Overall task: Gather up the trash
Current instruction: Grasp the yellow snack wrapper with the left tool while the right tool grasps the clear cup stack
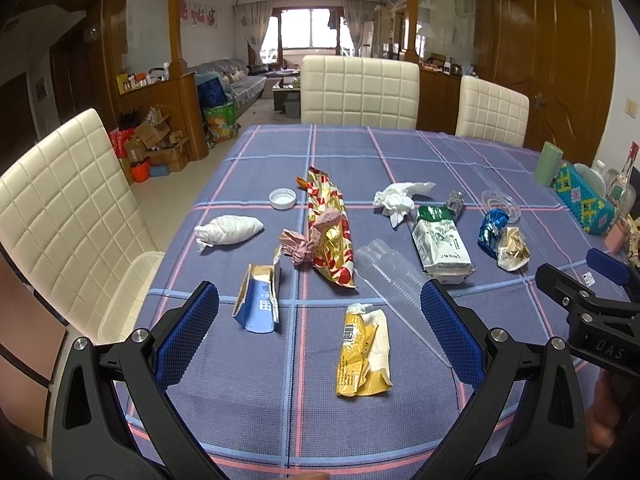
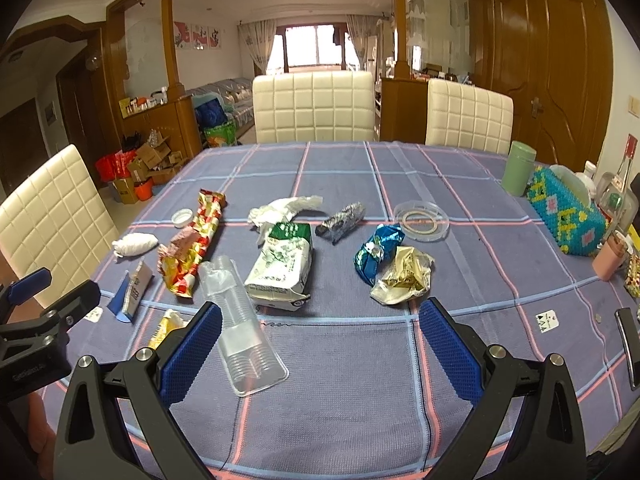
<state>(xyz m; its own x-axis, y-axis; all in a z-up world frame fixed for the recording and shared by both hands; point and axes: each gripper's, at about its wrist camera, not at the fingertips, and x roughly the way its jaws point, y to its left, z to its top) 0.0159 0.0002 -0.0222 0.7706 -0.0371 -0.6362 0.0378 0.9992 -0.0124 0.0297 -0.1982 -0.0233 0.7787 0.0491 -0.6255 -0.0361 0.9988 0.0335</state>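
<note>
Both claws are held spread wide above the near edge of the plaid-covered table (image 2: 348, 400), and nothing is pinched in either. Between the fingers of the left gripper (image 1: 320, 336) a yellow wrapper (image 1: 362, 354) is seen lying flat, with a torn blue carton (image 1: 258, 300) just to its left. A stack of clear plastic cups (image 2: 236, 320) is laid on its side close to the left finger of the right gripper (image 2: 320, 344); bare cloth is left open ahead of that gripper and to its right. Farther on, the litter is spread across the middle: a red-and-gold wrapper (image 1: 330, 228), a green-and-white packet (image 2: 282, 268), crumpled gold foil (image 2: 404, 276) touching a blue foil wrapper (image 2: 374, 254), white tissues (image 1: 400, 196) and a white cap (image 1: 282, 199). The far half of the table is left bare up to the cream chairs (image 1: 360, 92). The right edge is crowded by a green cup (image 2: 518, 168) and a beaded box (image 2: 566, 212).
</note>
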